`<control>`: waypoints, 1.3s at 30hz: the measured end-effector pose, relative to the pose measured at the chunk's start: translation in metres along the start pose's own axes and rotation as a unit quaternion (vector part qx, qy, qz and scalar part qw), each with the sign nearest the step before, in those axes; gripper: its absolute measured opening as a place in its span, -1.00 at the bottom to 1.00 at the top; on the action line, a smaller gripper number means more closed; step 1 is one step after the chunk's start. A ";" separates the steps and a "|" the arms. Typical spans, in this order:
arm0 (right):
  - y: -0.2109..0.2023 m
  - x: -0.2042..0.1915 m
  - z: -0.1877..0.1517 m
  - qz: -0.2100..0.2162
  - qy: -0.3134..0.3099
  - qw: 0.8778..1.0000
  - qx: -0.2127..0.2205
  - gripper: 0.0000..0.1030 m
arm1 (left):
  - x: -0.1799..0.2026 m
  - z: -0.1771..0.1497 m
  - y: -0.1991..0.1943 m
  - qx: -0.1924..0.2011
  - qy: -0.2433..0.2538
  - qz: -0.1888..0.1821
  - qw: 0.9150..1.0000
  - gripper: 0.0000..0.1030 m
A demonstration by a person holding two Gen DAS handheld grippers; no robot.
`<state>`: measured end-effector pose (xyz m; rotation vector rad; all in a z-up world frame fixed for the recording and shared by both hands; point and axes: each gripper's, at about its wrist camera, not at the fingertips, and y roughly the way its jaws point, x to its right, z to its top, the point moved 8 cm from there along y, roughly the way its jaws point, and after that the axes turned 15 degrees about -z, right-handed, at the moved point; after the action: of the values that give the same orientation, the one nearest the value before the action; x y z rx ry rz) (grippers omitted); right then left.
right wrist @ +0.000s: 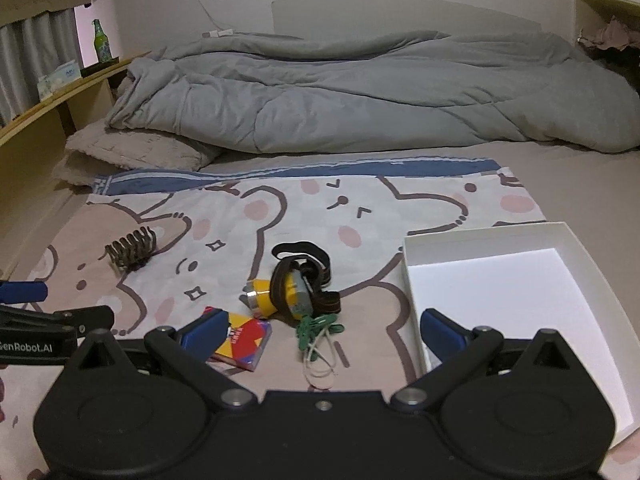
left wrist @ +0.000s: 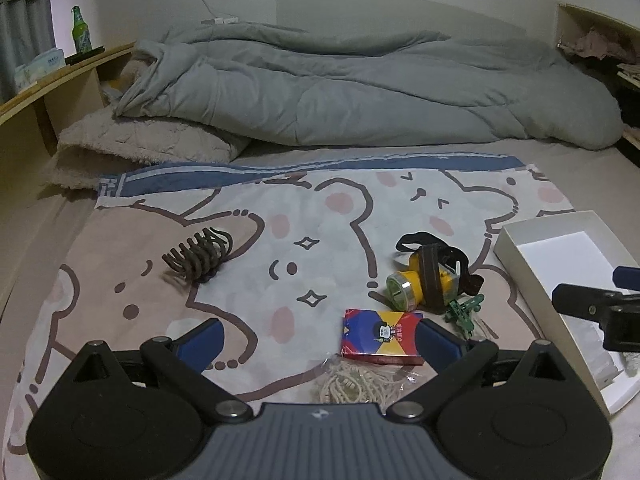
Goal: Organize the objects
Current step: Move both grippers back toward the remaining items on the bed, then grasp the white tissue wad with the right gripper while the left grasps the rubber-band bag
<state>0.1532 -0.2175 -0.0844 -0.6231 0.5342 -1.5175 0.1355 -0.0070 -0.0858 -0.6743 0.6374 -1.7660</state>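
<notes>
A: Nearest the lens, what shows?
B: The left tool (left wrist: 318, 340), its blue fingers spread wide and holding nothing, hovers low over a bed. A bundle of pale cord (left wrist: 354, 386) lies just beyond its base; a red, blue and yellow card pack (left wrist: 380, 336) sits beside its right finger.

A: And the right tool (right wrist: 322, 332)?
B: Released too, empty. Its right finger reaches over the near wall of a white box (right wrist: 412, 276), which holds nothing visible.

A: Further out?
B: A green clip (right wrist: 310, 330) touches a yellow headlamp (right wrist: 266, 298) with a dark strap, mid-sheet on the cartoon-bear sheet (left wrist: 320, 208). Well left lies a brown claw hair clip (left wrist: 200, 256). Far back, a rumpled grey duvet (left wrist: 360, 88); a green bottle (left wrist: 81, 30) stands on the left shelf.
</notes>
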 end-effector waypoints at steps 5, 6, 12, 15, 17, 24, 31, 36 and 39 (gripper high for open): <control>0.005 0.000 -0.008 0.011 -0.008 1.000 -0.011 1.00 | -0.007 -0.004 0.008 -0.012 -0.003 0.010 1.000 0.96; 0.008 0.000 -0.011 0.011 -0.010 1.000 -0.017 1.00 | -0.009 -0.005 0.010 -0.017 -0.005 0.013 1.000 0.96; 0.024 -0.003 -0.040 0.014 -0.052 0.995 -0.080 1.00 | -0.014 -0.016 0.031 -0.056 0.001 0.028 0.998 0.96; 0.028 -0.007 -0.050 0.025 -0.055 0.992 -0.108 0.86 | -0.013 -0.023 0.042 -0.076 -0.003 0.022 0.997 0.96; 0.031 -0.012 -0.057 0.042 -0.049 0.989 -0.132 0.76 | -0.012 -0.026 0.050 -0.087 -0.012 0.009 0.996 0.96; 0.043 -0.034 -0.077 0.058 -0.066 0.978 -0.187 0.76 | -0.004 -0.041 0.079 -0.148 -0.014 -0.013 0.989 0.95; 0.060 -0.044 -0.092 0.048 -0.100 0.970 -0.219 0.76 | 0.007 -0.052 0.101 -0.189 0.009 -0.031 0.981 0.94; 0.071 -0.048 -0.099 0.048 -0.117 0.965 -0.232 0.76 | 0.011 -0.059 0.116 -0.212 0.024 -0.040 0.976 0.94; 0.076 -0.049 -0.103 0.048 -0.128 0.962 -0.238 0.76 | 0.012 -0.062 0.124 -0.223 0.039 -0.037 0.973 0.94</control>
<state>0.1403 -0.1765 -0.2144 -1.1315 0.7247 -1.1947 0.1692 -0.0459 -0.2150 -0.9451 1.0929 -1.7361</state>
